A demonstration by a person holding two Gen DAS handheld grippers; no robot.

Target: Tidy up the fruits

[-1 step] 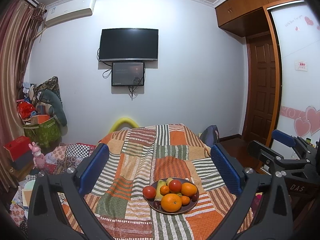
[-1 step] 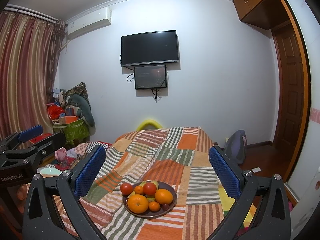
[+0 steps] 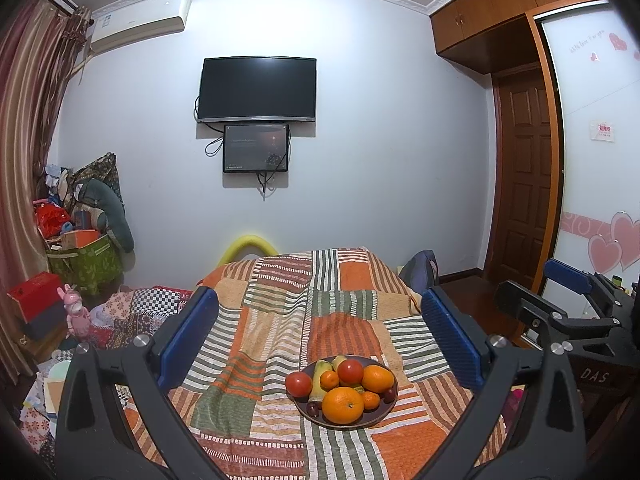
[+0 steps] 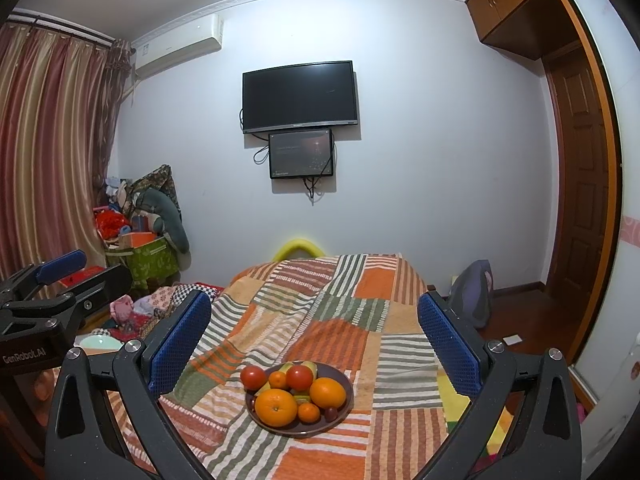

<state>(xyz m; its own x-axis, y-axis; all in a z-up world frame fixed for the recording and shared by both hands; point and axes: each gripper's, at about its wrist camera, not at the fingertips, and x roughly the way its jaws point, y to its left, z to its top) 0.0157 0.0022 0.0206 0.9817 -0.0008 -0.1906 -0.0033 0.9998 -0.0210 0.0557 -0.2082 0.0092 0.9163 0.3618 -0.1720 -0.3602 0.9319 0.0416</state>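
A dark round plate (image 3: 345,426) (image 4: 343,381) rests on the patchwork striped cloth (image 3: 280,332) (image 4: 400,360). On it are piled a big orange (image 3: 343,405) (image 4: 276,407), a second orange (image 3: 377,378) (image 4: 327,392), two red tomatoes (image 3: 298,384) (image 4: 253,377), small tangerines (image 3: 329,380) (image 4: 309,412), a yellow-green banana (image 3: 320,374) and dark plums (image 3: 313,409) (image 4: 330,413). My left gripper (image 3: 319,308) hangs open above and short of the plate, holding nothing. My right gripper (image 4: 315,312) is likewise open and empty, beside the left one.
The cloth-covered surface stretches toward the far wall with a TV (image 3: 258,90). Clutter, a green bin (image 3: 86,264) and toys lie on the floor at the left. A bag (image 4: 472,296) and a wooden door (image 3: 524,176) are at the right.
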